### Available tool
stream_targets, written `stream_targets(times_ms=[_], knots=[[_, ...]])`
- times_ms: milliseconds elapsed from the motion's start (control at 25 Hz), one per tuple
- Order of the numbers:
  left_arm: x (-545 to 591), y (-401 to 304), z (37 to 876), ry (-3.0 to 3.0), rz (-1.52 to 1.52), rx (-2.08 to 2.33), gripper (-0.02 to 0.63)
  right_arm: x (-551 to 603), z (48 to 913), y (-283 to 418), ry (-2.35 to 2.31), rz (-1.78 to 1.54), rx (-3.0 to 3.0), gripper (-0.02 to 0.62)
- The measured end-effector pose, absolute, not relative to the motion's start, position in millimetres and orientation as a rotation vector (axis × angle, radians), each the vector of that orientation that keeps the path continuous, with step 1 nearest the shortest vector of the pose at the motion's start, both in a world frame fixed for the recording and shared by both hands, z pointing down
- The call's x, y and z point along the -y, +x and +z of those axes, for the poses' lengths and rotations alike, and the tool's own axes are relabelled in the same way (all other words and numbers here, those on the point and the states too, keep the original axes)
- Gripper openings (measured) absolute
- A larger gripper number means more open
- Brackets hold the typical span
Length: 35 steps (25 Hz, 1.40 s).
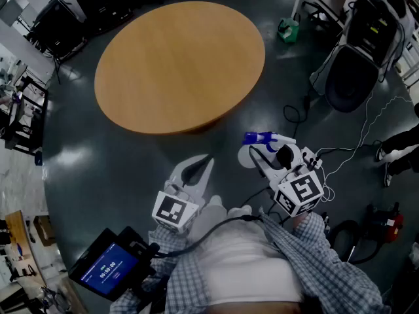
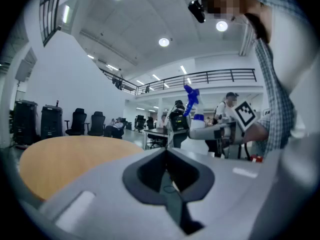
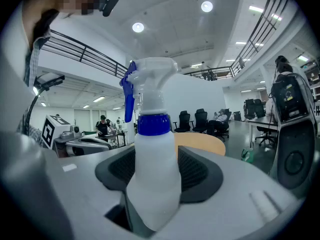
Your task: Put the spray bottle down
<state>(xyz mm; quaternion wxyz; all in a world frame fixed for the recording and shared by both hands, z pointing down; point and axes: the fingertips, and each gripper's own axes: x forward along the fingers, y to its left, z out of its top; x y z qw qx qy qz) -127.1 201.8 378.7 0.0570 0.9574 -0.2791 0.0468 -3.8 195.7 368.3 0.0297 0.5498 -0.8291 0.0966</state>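
A white spray bottle [image 3: 152, 174] with a blue collar and blue trigger stands upright between the jaws of my right gripper [image 3: 155, 170], which is shut on its body. In the head view the spray bottle [image 1: 260, 139] is held in the right gripper [image 1: 263, 153] above the dark floor, just short of the near edge of the round wooden table [image 1: 180, 64]. My left gripper [image 1: 203, 165] hovers beside it to the left, jaws together and empty. The left gripper [image 2: 167, 171] faces the table [image 2: 65, 159], with the bottle [image 2: 192, 101] off to its right.
A black office chair [image 1: 353, 77] and loose cables [image 1: 308, 110] lie to the right. A green object [image 1: 288, 29] sits on the floor beyond the table. Black equipment [image 1: 59, 25] stands at the far left. A screen device [image 1: 108, 267] hangs at my lower left.
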Motion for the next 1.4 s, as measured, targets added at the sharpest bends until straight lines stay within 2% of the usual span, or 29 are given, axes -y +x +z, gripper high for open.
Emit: stream_targets(times_ms=[840,1160,1400], knots=[[-175.0,-138.8,382.1,2.951,0.061,0.82,0.0,-174.3,368.7,-9.8,1.758,0.271,2.51,0.25],[-148.8,-163.0,379.2,2.991,0.064,0.811,0.0,-153.6,362.8,-18.7,1.845,0.24,2.482,0.25],[-134.2,-154.9,376.4,2.953,0.132,0.852,0.0,-140.2,366.4,-6.4,1.841,0.232,2.481,0.25]])
